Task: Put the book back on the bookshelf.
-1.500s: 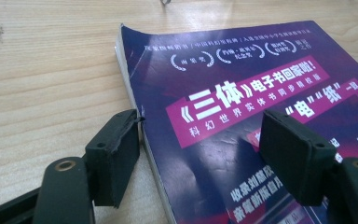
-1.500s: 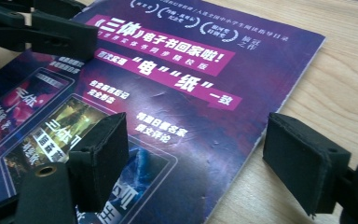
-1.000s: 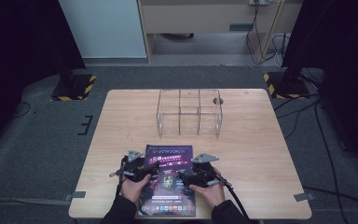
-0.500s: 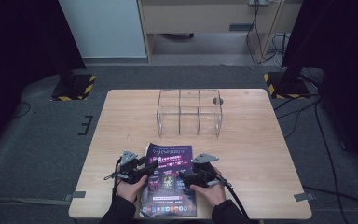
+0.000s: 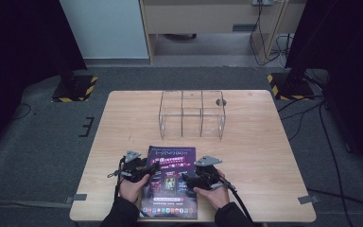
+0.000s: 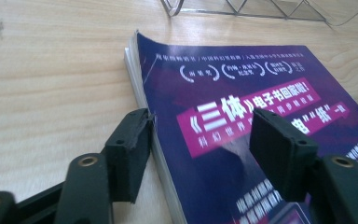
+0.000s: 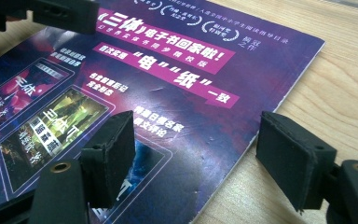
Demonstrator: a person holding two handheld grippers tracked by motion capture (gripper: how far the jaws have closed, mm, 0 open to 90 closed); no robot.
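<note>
— Where's the magazine (image 5: 170,182) right now?

— Flat on the table (image 5: 264,156), at the middle of the near edge, cover up, its far end pointing toward the clear acrylic organizer (image 5: 192,113) that stands well apart near the far edge.

— And your left gripper (image 6: 200,144)?

— I have it wide open, straddling the magazine's left edge: in the left gripper view one jaw sits on the bare wood right against the page stack, the other hangs over the purple cover. It has hold of nothing. I'd say it's set that way so that closing would pinch the spine side.

— The right gripper (image 7: 200,149)?

— Also spread wide and empty. In the right gripper view one jaw is above the cover, the other is off past the magazine's right edge over the wood. So the two mirror each other, one per long edge.

— Why both sides?

— My guess is that a thin, floppy booklet lifts more evenly from two edges; one pinch would let it sag or fan open.
</note>
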